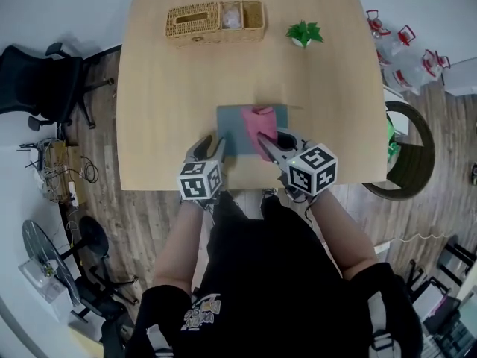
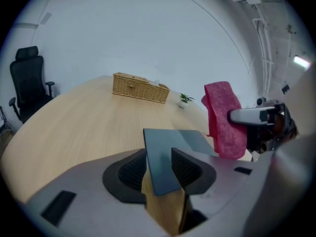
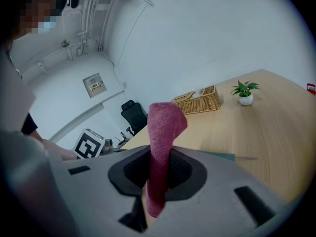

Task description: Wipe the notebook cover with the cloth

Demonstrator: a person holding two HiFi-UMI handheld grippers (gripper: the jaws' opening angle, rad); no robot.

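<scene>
My head view looks steeply down on the counter [image 1: 164, 88]. Both gripper views sit low, close behind their jaws, facing across it. All three share the notebook [image 1: 231, 125] and basket [image 1: 215, 22].

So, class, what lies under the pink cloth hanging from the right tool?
The grey notebook, flat on the wooden table. The cloth covers its right part, so that patch is hidden.

In the head view the basket [image 1: 195, 22] sits at the table's [image 1: 171, 110] upper left with the plant [image 1: 304, 32] to its right, and the notebook [image 1: 232, 129] lies lower centre, the cloth [image 1: 261, 125] over its right part, the left gripper [image 1: 212, 146] at its lower left corner, the right gripper [image 1: 277, 144] lower right
</scene>
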